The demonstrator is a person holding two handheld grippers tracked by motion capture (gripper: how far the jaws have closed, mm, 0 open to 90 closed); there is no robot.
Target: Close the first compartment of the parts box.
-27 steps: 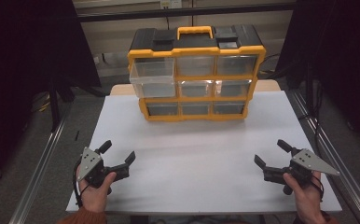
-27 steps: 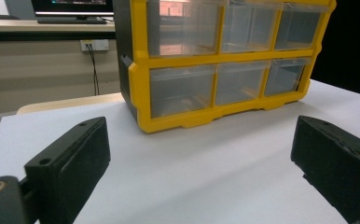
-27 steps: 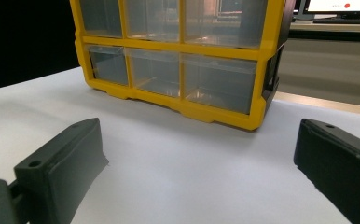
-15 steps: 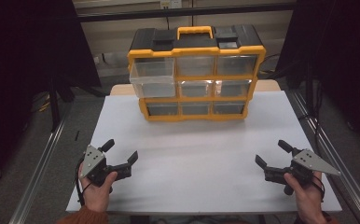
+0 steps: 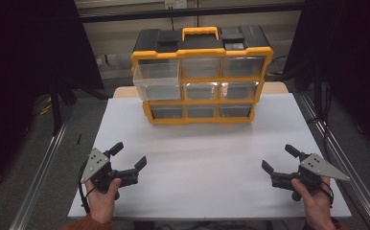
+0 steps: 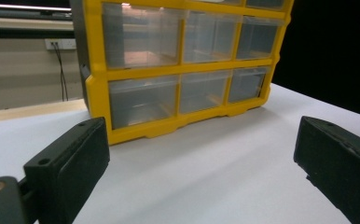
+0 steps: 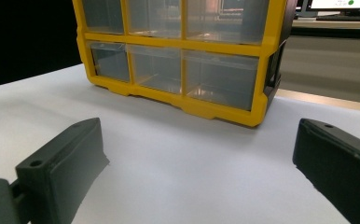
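Here we see a yellow-and-black drawer organizer (image 5: pixel 201 76) standing upright at the far middle of a white table (image 5: pixel 202 167); it has a yellow carry handle (image 5: pixel 200 32) on its black top and three rows of three clear drawers; the upper-left drawer (image 5: pixel 157 79) sticks out forward of the frame, while the others sit flush as far as we can tell.

Near the table's front-left corner we find the left gripper (image 5: pixel 127 158), held in the person's left hand (image 5: pixel 101 199); its jaws stand wide apart with nothing between them, and a grey three-cornered plate (image 5: pixel 94 164) sits on top. In the left gripper view the two black jaws frame bare white table, with the organizer (image 6: pixel 183 60) well ahead.

Near the front-right corner we see the right gripper (image 5: pixel 279 159), held in the right hand (image 5: pixel 316 203); its jaws are likewise spread and empty, and it carries its own grey plate (image 5: pixel 323 166). In the right gripper view the organizer (image 7: pixel 183 56) stands well beyond the parted jaws.

Both grippers are well apart from the organizer and from each other; we cannot tell what, if anything, the drawers hold.
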